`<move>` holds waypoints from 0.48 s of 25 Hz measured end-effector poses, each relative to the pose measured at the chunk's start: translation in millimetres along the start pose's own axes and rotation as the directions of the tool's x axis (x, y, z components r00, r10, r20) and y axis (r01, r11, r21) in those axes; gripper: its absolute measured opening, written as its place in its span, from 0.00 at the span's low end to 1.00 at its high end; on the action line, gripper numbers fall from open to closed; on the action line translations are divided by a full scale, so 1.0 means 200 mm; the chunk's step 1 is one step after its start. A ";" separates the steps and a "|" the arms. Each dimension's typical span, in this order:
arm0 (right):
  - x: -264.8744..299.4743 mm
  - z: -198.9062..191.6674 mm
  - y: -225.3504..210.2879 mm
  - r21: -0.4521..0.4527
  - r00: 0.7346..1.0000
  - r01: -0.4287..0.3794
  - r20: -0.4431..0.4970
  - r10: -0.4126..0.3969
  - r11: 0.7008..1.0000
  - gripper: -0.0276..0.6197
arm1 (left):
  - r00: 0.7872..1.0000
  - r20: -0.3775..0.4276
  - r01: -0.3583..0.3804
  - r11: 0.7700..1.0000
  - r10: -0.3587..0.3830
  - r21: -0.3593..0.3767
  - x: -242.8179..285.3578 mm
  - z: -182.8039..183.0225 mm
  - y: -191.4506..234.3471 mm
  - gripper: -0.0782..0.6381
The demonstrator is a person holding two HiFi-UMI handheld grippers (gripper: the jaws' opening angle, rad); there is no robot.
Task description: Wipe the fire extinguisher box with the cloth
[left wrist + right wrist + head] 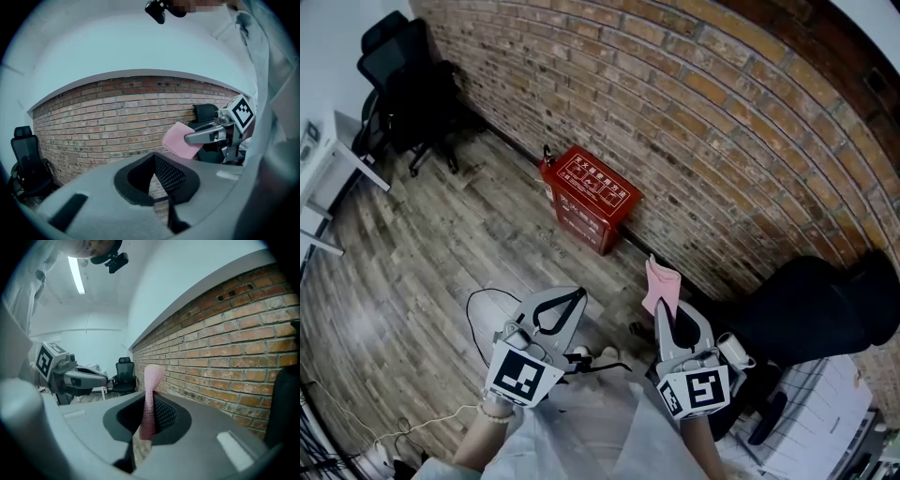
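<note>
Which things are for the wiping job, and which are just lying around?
For the job: pink cloth, red fire extinguisher box, right hand-held gripper pinching the cloth.
Just around: black office chair, white desk.

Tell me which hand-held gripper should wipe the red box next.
Right. The right hand-held gripper clamps the pink cloth, with the fire extinguisher box ahead by the wall; the left hand-held gripper holds nothing.
</note>
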State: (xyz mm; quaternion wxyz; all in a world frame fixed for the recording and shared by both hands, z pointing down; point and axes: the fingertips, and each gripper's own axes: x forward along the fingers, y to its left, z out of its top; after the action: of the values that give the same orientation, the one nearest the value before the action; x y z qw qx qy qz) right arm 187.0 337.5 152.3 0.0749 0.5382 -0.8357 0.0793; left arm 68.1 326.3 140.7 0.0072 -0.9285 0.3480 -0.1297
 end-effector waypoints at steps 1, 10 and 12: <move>0.00 0.00 0.01 -0.001 1.000 0.003 0.004 -0.003 1.000 0.08 | 1.000 -0.002 0.000 1.000 0.000 0.003 -0.01 0.00 0.01 0.11; -0.04 0.01 0.12 -0.014 0.999 0.038 0.023 -0.038 0.999 0.08 | 1.000 0.018 0.018 0.999 -0.019 0.032 -0.10 0.00 0.04 0.11; -0.05 -0.01 0.12 -0.016 0.999 0.043 0.019 -0.042 0.999 0.08 | 1.000 0.017 0.019 0.999 -0.020 0.031 -0.10 -0.01 0.04 0.11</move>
State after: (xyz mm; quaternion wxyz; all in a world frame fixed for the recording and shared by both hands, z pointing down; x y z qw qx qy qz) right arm 169.7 356.3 151.1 0.0733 0.5559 -0.8254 0.0661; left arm 47.7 334.0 137.5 0.0232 -0.9327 0.3367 -0.1273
